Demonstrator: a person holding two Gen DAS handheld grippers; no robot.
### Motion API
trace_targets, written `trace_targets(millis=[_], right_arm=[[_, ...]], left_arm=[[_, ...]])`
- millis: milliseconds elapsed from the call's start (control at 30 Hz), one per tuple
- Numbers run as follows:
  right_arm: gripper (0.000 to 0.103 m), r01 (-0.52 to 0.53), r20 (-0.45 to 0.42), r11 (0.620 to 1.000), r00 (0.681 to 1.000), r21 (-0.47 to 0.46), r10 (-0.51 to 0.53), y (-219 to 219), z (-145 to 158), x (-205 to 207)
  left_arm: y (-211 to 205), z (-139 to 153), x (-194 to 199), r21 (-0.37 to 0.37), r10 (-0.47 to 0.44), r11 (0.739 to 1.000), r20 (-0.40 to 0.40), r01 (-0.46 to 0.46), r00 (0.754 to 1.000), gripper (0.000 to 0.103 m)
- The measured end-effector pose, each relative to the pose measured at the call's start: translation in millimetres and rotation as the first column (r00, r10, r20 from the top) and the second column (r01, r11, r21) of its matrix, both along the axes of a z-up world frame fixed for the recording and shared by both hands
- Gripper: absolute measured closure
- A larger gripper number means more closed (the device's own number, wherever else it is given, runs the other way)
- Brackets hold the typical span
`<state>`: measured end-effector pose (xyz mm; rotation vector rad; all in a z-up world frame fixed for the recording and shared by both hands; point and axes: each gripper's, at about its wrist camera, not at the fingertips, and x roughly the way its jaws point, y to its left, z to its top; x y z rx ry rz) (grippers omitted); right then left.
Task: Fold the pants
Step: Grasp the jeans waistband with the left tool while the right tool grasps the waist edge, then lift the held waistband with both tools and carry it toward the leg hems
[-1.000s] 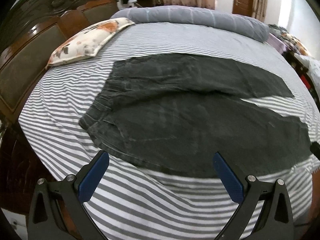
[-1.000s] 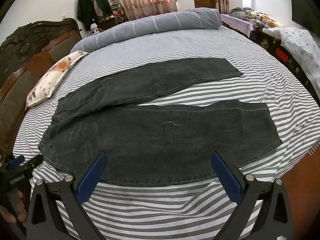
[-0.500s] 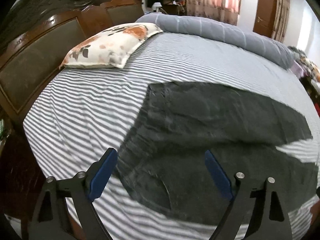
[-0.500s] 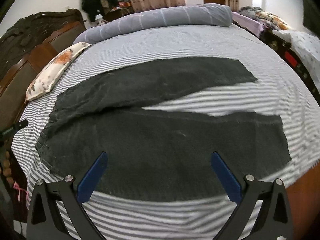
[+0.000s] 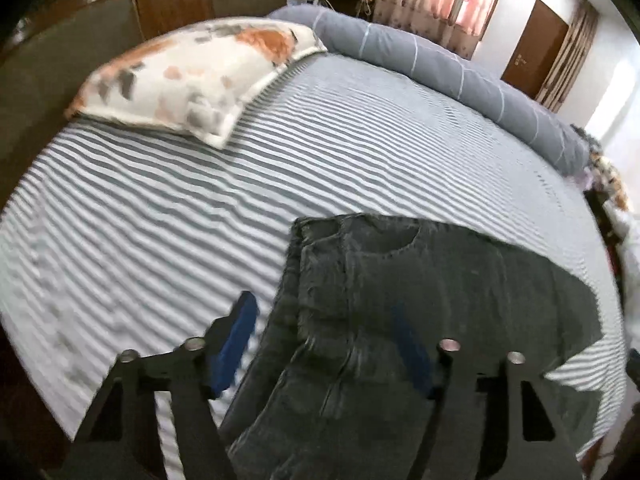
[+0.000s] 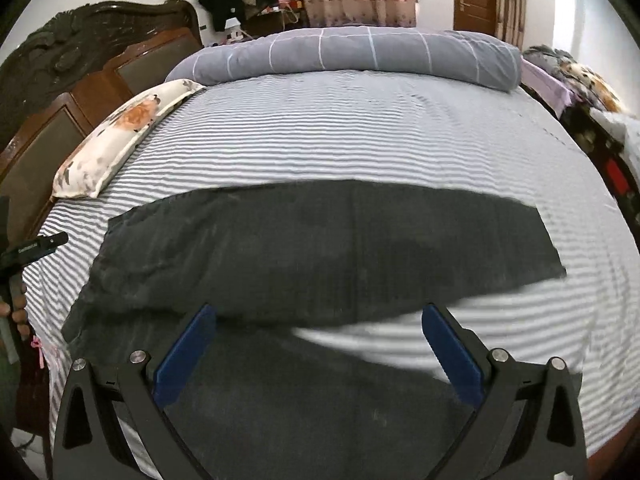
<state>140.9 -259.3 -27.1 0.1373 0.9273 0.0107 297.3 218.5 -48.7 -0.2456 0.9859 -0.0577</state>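
Observation:
Dark grey pants (image 6: 320, 240) lie spread flat on the striped bed, waistband to the left, legs running right and splayed apart. In the left wrist view the waistband end (image 5: 360, 280) lies straight ahead. My left gripper (image 5: 324, 344) is open and empty, low over the waistband edge, one finger over the sheet and one over the cloth. My right gripper (image 6: 318, 344) is open and empty above the near leg (image 6: 312, 408), with the far leg beyond its fingertips.
A striped sheet (image 6: 360, 140) covers the bed. A floral pillow (image 5: 200, 76) lies by the wooden headboard (image 6: 80, 80). A rolled grey duvet (image 6: 360, 56) lies along the far edge. Furniture and bedding stand at the right (image 6: 592, 92).
Both grippers have moved forward and lower over the pants. The left one swung left to the waistband. The right one advanced over the near leg. Both stayed open.

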Motion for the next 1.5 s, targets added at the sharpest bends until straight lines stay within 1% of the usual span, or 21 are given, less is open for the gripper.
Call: trace_targets(millis=[133, 233, 300, 333, 433, 467, 633, 833, 933, 1067, 1167, 1200, 1267, 1400, 1500], right_arm=[[0.0, -0.025, -0.011, 1.0, 1.0, 0.017, 0.025, -3.5, 1.2, 46.7], [0.0, -0.037, -0.023, 0.999, 0.999, 0.033, 0.038, -1.7, -0.4, 85.1], [0.0, -0.053, -0.022, 0.998, 0.998, 0.031, 0.053, 3.5, -1.7, 104.6], [0.0, -0.061, -0.02, 0.998, 0.998, 0.017, 0.061, 7.0, -2.4, 116.5], [0.0, -0.07, -0.014, 0.998, 0.997, 0.004, 0.07, 16.6, -3.7, 136.4], [0.0, -0.074, -0.014, 0.997, 0.997, 0.004, 0.074, 19.5, -4.8, 142.6], [0.0, -0.095, -0.032, 0.995, 0.995, -0.007, 0.095, 31.0, -17.6, 168.1], [0.0, -0.097, -0.06, 0.995, 0.994, -0.01, 0.096, 35.4, -32.6, 188.0], [0.0, -0.127, -0.072, 0.992, 0.99, -0.026, 0.125, 38.6, -39.6, 199.1], [0.0, -0.216, -0.127, 0.976, 0.968, 0.005, 0.215, 36.4, -58.1, 225.5], [0.0, -0.306, -0.181, 0.952, 0.935, 0.024, 0.305, 34.9, -73.1, 250.3], [0.0, -0.337, -0.204, 0.941, 0.921, 0.014, 0.332, 34.5, -78.6, 259.9], [0.0, -0.374, -0.226, 0.928, 0.904, -0.004, 0.363, 34.3, -84.4, 273.7], [0.0, -0.424, -0.247, 0.905, 0.879, -0.017, 0.408, 37.5, -91.9, 293.0], [0.0, -0.456, -0.253, 0.89, 0.863, -0.018, 0.437, 40.8, -97.6, 299.3]], left_arm=[[9.1, -21.6, 32.6, -0.078, -0.014, 0.997, -0.054, 0.009, 0.998, 0.05], [17.4, -42.0, 54.0, -0.148, -0.021, 0.989, -0.107, 0.005, 0.994, 0.054], [23.3, -54.1, 63.2, -0.213, -0.019, 0.977, -0.144, -0.012, 0.989, 0.058], [28.2, -62.0, 68.6, -0.253, -0.015, 0.967, -0.165, -0.028, 0.986, 0.058], [35.8, -75.7, 77.6, -0.324, -0.021, 0.945, -0.195, -0.044, 0.981, 0.063], [36.7, -77.3, 79.1, -0.334, -0.024, 0.942, -0.197, -0.044, 0.98, 0.064], [37.6, -82.4, 95.5, -0.3, -0.016, 0.953, -0.194, -0.044, 0.981, 0.064], [39.5, -88.0, 111.6, -0.306, 0.0, 0.95, -0.181, -0.057, 0.983, 0.064], [40.8, -89.1, 117.2, -0.304, 0.006, 0.951, -0.172, -0.059, 0.985, 0.064], [37.9, -92.0, 118.6, -0.311, 0.034, 0.947, -0.148, -0.079, 0.988, 0.064], [32.0, -92.1, 113.5, -0.283, 0.049, 0.956, -0.103, -0.077, 0.993, 0.064], [30.4, -92.8, 112.3, -0.271, 0.05, 0.96, -0.092, -0.073, 0.994, 0.064], [28.8, -92.5, 110.1, -0.252, 0.053, 0.965, -0.073, -0.07, 0.996, 0.064], [29.4, -91.6, 105.0, -0.215, 0.049, 0.975, -0.046, -0.058, 0.998, 0.082], [32.5, -87.4, 99.8, -0.208, 0.047, 0.977, -0.014, -0.049, 0.999, 0.09]])
